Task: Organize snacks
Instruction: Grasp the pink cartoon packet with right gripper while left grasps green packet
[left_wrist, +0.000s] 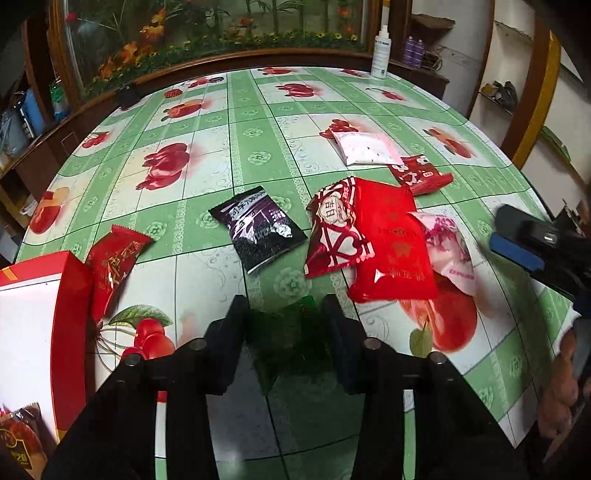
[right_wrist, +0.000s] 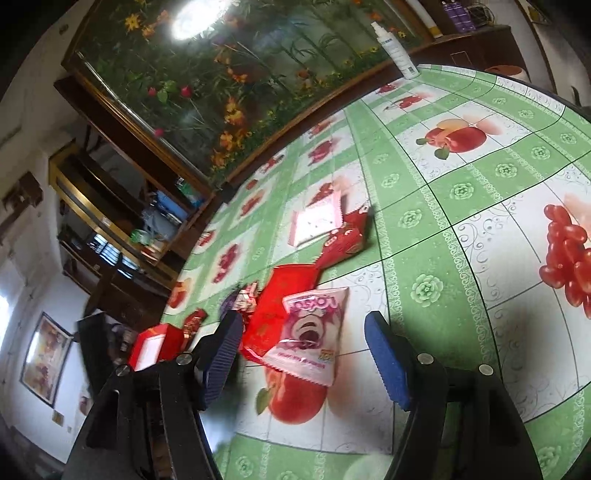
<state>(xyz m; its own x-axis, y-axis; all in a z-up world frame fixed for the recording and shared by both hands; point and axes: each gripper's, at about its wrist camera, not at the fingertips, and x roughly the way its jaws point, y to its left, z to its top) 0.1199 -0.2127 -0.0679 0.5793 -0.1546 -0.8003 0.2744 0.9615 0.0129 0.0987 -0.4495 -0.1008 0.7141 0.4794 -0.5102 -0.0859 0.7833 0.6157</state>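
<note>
My left gripper (left_wrist: 284, 325) is shut on a dark green snack packet (left_wrist: 284, 339), held above the table's near edge. A red box (left_wrist: 70, 314) with a white inside stands at the left, with a brown packet (left_wrist: 18, 443) in it and a red packet (left_wrist: 110, 262) leaning on its wall. On the tablecloth lie a black-purple packet (left_wrist: 258, 227), a red-white heart packet (left_wrist: 334, 229), a large red packet (left_wrist: 391, 251), a pink packet (left_wrist: 448, 247), a pale pink packet (left_wrist: 365, 147) and a small red packet (left_wrist: 421, 175). My right gripper (right_wrist: 303, 350) is open over the pink packet (right_wrist: 314, 336).
The round table (left_wrist: 240, 110) has a green fruit-print cloth. A white spray bottle (left_wrist: 381, 48) stands at its far edge. A flower-painted panel (left_wrist: 207, 33) and dark wooden shelves (left_wrist: 33, 122) stand behind. My right gripper shows at the right of the left wrist view (left_wrist: 532, 240).
</note>
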